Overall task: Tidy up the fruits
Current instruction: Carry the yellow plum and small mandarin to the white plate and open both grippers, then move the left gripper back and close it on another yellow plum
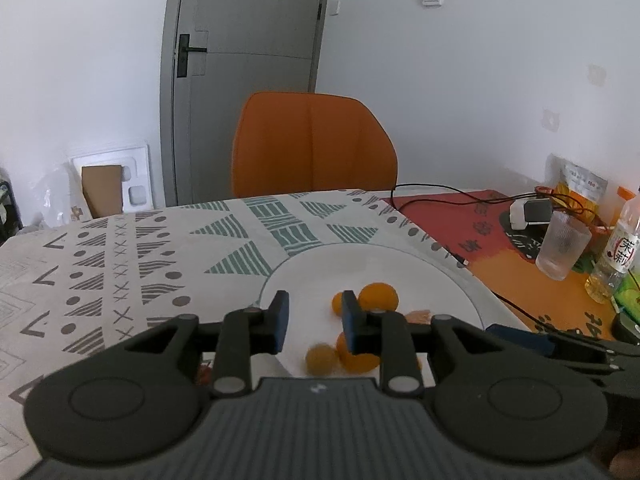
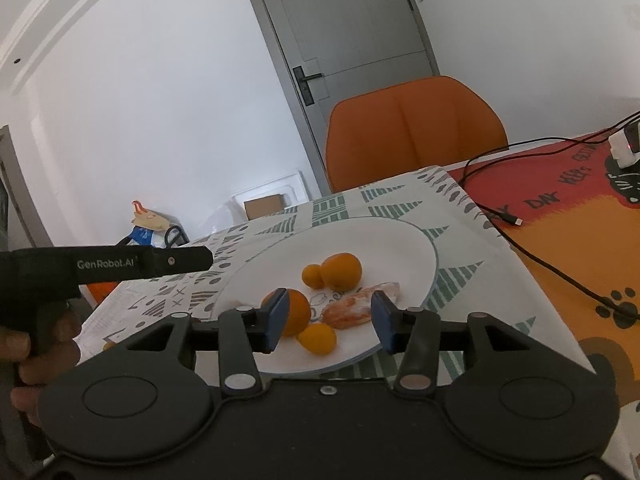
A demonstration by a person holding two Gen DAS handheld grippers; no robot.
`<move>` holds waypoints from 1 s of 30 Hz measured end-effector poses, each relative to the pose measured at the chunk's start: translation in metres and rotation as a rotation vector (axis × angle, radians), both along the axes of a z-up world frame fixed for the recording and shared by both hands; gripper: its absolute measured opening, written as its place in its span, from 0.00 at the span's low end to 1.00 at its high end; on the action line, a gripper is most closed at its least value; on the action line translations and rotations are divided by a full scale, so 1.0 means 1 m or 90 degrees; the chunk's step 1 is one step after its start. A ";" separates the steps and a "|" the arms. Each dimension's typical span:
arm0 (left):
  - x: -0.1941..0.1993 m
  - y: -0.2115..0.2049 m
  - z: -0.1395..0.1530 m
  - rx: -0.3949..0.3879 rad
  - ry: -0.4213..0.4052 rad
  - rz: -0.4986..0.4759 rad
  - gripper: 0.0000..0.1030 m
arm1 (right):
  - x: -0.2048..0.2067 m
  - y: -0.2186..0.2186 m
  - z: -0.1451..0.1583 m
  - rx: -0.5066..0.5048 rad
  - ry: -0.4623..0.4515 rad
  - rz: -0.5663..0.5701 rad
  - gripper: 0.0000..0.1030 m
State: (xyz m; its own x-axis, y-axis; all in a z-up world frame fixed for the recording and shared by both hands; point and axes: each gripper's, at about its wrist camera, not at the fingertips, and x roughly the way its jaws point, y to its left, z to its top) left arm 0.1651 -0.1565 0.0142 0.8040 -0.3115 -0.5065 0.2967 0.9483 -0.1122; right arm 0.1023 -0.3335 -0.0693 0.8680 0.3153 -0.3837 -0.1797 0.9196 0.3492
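A white plate (image 2: pixel 400 240) on the patterned cloth holds several small oranges and a peeled orange segment (image 2: pixel 354 306). In the right wrist view one orange (image 2: pixel 340 270) and a small one (image 2: pixel 312 276) lie mid-plate, another orange (image 2: pixel 298 312) and a small one (image 2: pixel 318 338) lie nearer. My right gripper (image 2: pixel 330 320) is open and empty above the plate's near edge. My left gripper (image 1: pixel 314 320) is open and empty above the plate (image 1: pixel 360 256); oranges (image 1: pixel 378 296) show beyond its fingers, a blurred small one (image 1: pixel 320 358) between them.
An orange chair (image 1: pixel 312 144) stands behind the table. On the red-orange mat at the right are a glass (image 1: pixel 562 246), a bottle (image 1: pixel 616 248), a snack bag (image 1: pixel 578 184) and black cables (image 2: pixel 540 256). The left gripper's body (image 2: pixel 120 264) crosses the right wrist view.
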 end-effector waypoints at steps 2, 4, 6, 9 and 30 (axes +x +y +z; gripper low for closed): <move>-0.002 0.006 0.000 -0.002 0.005 0.009 0.27 | 0.000 0.002 0.000 -0.001 -0.001 0.005 0.47; -0.004 0.014 0.000 -0.003 0.007 0.024 0.34 | -0.001 0.006 0.001 -0.003 -0.001 0.008 0.49; -0.008 0.022 0.000 -0.003 0.005 0.039 0.42 | -0.002 0.010 0.002 -0.006 -0.002 0.012 0.51; -0.014 0.035 0.001 0.000 0.000 0.066 0.57 | -0.002 0.014 0.003 -0.008 -0.007 0.018 0.55; -0.052 0.103 0.001 0.010 -0.029 0.170 0.89 | -0.009 0.050 0.013 -0.019 -0.021 0.036 0.95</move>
